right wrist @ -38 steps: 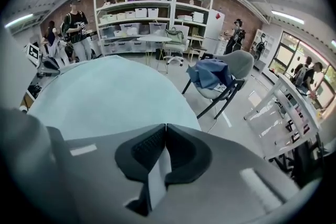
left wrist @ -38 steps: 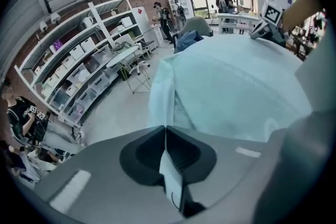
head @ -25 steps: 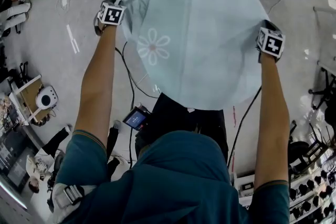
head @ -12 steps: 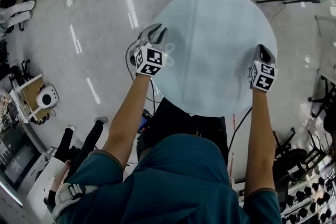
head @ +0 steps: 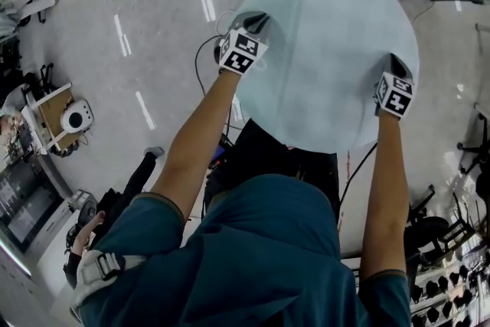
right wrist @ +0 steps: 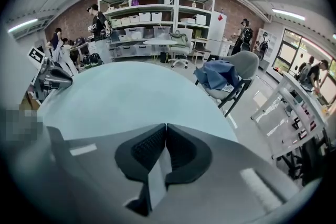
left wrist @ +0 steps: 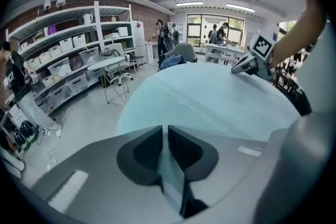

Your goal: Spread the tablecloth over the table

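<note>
Both on tablecloth (head: 329, 42), left hand-held gripper (head: 255, 17) closing, right hand-held gripper (head: 396, 62) clamped

Both bare forearms reach forward from short teal sleeves. The left arm (head: 195, 142) slants inward towards the middle, while the right arm (head: 387, 188) runs nearly straight ahead. Each wrist ends in a grey two-jaw gripper topped by a cube with black-and-white square markers, and both grippers point forward and downward. The left gripper (head: 253, 17) is closing its dark jaws, with only a narrow slit between them, and a fold of the pale blue fabric tablecloth (head: 329, 50) fills that slit. The right gripper (head: 396, 63) has its jaws pressed together at the tips, with a strip of the same cloth pinched between them.
</note>
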A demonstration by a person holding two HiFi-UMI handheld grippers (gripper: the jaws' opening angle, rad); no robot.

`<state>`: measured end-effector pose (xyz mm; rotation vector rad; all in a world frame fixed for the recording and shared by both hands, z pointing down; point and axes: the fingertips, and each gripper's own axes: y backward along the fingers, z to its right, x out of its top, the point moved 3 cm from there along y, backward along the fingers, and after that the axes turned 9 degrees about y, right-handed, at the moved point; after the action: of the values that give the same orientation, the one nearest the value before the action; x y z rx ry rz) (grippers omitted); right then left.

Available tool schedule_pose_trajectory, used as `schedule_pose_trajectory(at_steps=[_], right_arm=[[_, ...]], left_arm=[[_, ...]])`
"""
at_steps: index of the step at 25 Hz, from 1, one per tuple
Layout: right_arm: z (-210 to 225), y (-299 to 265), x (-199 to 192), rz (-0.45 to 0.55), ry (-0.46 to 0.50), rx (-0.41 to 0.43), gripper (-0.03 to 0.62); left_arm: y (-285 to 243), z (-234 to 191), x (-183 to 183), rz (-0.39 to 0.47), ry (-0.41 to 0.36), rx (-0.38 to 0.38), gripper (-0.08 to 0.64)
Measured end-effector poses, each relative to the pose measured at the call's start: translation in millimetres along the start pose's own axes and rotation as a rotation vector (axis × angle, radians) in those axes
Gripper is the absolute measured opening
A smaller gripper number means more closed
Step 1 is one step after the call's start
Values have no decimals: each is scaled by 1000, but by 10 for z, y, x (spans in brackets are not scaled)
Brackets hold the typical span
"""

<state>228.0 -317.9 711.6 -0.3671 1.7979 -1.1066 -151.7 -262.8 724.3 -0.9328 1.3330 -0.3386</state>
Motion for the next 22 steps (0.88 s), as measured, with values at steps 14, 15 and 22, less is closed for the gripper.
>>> schedule_pose_trajectory(at_steps=[14, 15, 22], right_arm=[[-174, 1026, 949, 201, -16, 59, 15], [-192, 1157, 1074, 234, -9, 64, 15], [-394, 2300, 1907, 489, 54, 91, 14]], left_arm=[[1136, -84, 1182, 252, -55, -5, 0], [1257, -73, 1291, 279, -64, -9, 0], [2158, 56, 1899, 463, -80, -45, 0]])
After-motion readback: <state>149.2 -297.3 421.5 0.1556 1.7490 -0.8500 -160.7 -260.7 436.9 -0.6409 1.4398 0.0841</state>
